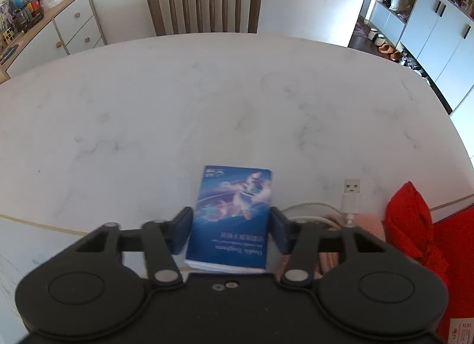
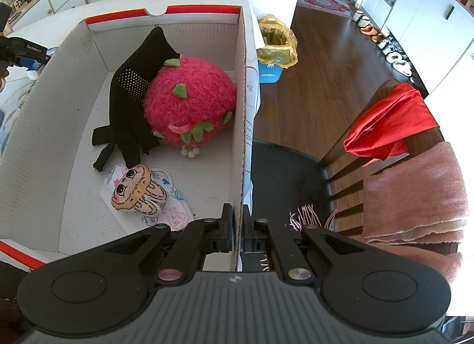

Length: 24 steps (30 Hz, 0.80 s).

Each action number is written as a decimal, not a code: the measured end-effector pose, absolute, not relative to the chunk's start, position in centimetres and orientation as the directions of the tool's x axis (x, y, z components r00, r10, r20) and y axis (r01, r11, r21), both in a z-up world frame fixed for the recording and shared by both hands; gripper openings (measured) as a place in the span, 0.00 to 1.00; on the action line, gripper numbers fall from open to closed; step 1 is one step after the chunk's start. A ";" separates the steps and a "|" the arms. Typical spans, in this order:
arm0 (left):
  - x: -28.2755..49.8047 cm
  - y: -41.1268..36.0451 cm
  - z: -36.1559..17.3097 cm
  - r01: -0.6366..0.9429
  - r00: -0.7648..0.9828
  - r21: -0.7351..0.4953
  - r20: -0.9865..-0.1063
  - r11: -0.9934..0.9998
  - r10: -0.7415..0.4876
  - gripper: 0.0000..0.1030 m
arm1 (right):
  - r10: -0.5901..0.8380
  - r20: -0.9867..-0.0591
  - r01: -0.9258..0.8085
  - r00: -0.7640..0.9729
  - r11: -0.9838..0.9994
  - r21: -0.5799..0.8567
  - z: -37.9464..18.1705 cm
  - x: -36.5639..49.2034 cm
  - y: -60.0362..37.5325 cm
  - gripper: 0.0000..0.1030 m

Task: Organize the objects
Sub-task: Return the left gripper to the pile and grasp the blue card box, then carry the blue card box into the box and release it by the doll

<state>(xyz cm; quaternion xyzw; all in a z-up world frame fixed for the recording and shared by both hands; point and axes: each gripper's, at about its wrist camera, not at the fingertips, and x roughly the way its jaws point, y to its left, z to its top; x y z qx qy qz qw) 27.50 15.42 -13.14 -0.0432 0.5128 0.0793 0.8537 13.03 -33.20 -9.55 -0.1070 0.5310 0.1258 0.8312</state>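
Observation:
My left gripper (image 1: pixel 229 232) is shut on a blue booklet (image 1: pixel 234 219), held just above the white marble table (image 1: pixel 177 100) near its front edge. A white USB cable (image 1: pixel 351 195) lies on the table to the booklet's right. My right gripper (image 2: pixel 238 232) is shut on the right wall of a white cardboard box (image 2: pixel 243 124), one finger inside and one outside. The box holds a pink strawberry plush (image 2: pixel 189 103), a black glove (image 2: pixel 130 112), a small cartoon-face plush (image 2: pixel 137 192) and a printed face mask (image 2: pixel 174 210). The left gripper (image 2: pixel 20 50) shows beyond the box's left wall.
A wooden chair (image 1: pixel 204 0) stands at the table's far side and a sideboard (image 1: pixel 59 26) with clutter at the far left. A second chair (image 2: pixel 326 151) at the right carries a red cloth (image 2: pixel 388 121) and a pink scarf (image 2: pixel 414 192). A bin with a yellow bag (image 2: pixel 275 44) stands on the floor.

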 end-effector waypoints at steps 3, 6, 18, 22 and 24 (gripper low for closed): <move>27.4 15.3 -13.0 -0.177 0.465 0.022 -0.879 0.984 0.103 0.47 | 0.096 -0.908 -0.321 0.408 0.946 -0.044 -9.6 13.0 -33.3 0.04; 27.0 15.1 -12.4 -0.182 0.469 0.035 -0.875 0.983 0.118 0.47 | 0.097 -0.907 -0.323 0.410 0.945 -0.045 -9.6 13.0 -33.3 0.04; 23.9 13.3 -8.2 -0.153 0.509 0.054 -0.851 0.987 0.126 0.47 | 0.102 -0.900 -0.330 0.423 0.943 -0.049 -9.5 12.7 -33.3 0.04; 22.6 12.1 -6.3 -0.130 0.530 0.057 -0.840 0.990 0.118 0.47 | 0.105 -0.899 -0.332 0.426 0.942 -0.047 -9.6 12.7 -33.3 0.04; 21.9 11.4 -5.5 -0.115 0.538 0.056 -0.836 0.992 0.109 0.47 | 0.105 -0.898 -0.333 0.428 0.942 -0.048 -9.6 12.7 -33.4 0.04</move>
